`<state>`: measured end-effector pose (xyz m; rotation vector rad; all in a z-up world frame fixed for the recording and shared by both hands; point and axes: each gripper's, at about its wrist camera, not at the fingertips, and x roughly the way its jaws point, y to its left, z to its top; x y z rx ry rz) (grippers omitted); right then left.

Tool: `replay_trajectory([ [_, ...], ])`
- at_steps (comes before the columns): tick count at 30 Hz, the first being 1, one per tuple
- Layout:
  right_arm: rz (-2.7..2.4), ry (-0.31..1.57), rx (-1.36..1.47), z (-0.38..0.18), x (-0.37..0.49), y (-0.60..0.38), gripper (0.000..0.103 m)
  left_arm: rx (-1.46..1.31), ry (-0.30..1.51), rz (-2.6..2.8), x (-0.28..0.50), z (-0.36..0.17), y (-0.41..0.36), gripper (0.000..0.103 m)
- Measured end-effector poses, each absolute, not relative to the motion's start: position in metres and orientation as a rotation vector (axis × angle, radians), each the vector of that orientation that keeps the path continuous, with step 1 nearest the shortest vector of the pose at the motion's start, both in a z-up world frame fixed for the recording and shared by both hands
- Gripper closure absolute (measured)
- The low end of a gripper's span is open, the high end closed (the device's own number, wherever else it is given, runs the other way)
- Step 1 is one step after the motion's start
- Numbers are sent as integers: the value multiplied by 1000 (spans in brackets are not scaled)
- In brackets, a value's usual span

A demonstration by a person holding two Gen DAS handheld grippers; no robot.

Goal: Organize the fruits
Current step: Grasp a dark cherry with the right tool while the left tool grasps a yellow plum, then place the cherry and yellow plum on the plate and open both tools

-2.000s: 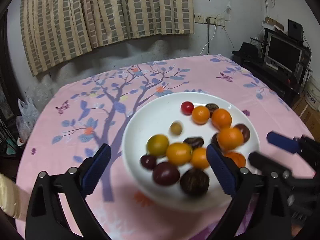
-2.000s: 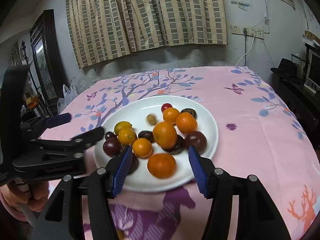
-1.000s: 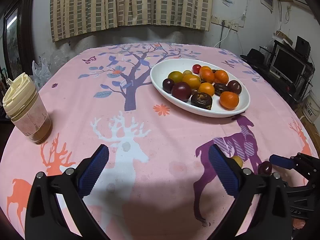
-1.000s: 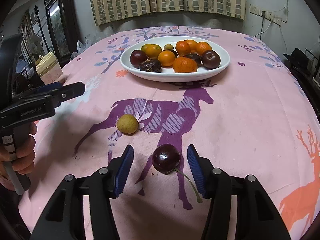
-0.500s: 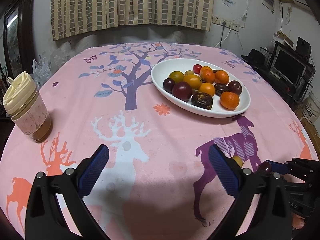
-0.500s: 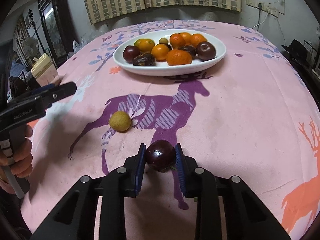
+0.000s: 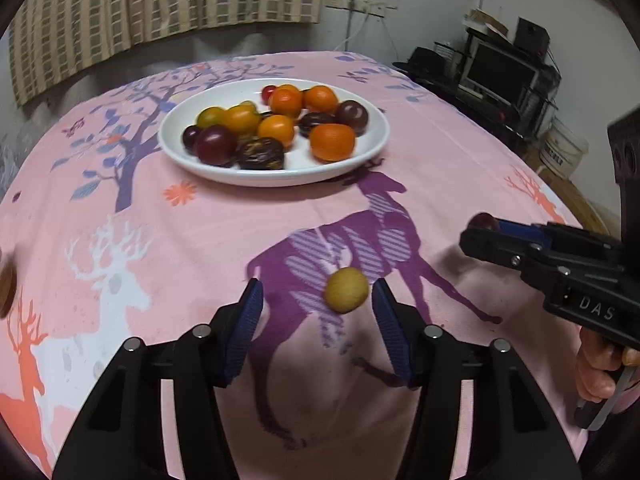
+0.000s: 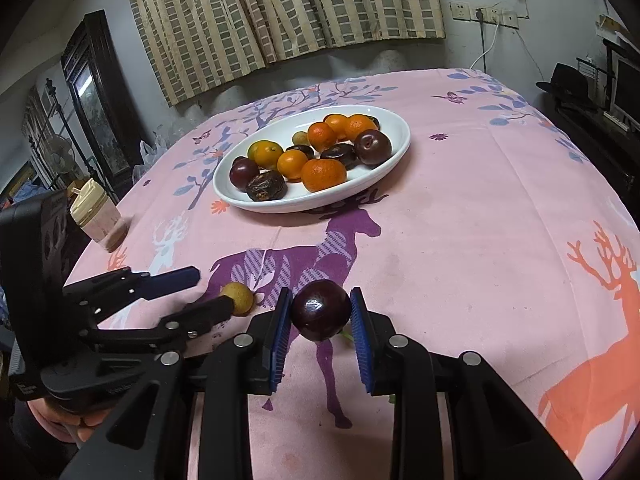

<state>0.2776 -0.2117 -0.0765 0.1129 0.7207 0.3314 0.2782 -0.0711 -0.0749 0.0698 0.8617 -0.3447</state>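
Right gripper (image 8: 321, 326) is clamped on a dark purple round cherry (image 8: 321, 314), blue pads touching both sides. Whether it's lifted off the pink deer-print tablecloth (image 8: 480, 240) I can't tell. A green stem seems to trail under the right pad, hard to make out.

Left gripper (image 7: 316, 320) is wide, jaws straddling a small yellow-tan round fruit (image 7: 346, 289) that sits on the cloth, closer to the right pad, touching neither. From the right wrist view one left finger hides part of that fruit.

White oval ceramic plate (image 8: 394, 160) is well apart, further up the table, loaded with orange citrus, dark plums and dates. Lidded beige cup (image 8: 96, 216) stands near the left table edge.

Risks, as I judge them:
- Cherry is glossy and round, held near the pad tips. A fast swing to the plate could squirt it out.
- Over-squeeze bruises or splits it.
- Yellow fruit is off-centre in the left jaws: closing as-is may push it sideways and roll it instead of catching it.
- Plate is crowded; dropping from height could knock fruit over the low rim.
- Both grippers are close together, so a collision is possible if both head for the plate.
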Motion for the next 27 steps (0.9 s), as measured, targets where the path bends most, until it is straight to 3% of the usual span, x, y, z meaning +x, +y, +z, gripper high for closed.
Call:
replay_trajectory([
  [4, 338, 714, 116, -75, 276, -212, 74, 79, 877, -359, 283, -80, -84, 52],
  [7, 341, 711, 118, -74, 275, -212, 74, 95, 895, -365, 289, -84, -90, 64],
  [13, 335, 710, 114, -74, 274, -211, 73, 118, 914, -361, 293, -91, -96, 68],
  [15, 334, 709, 115, -74, 274, -211, 73, 133, 914, -350, 293, -93, -98, 76],
  [27, 295, 562, 72, -34, 286, -196, 74, 49, 848, -308, 304, -59, -71, 76],
])
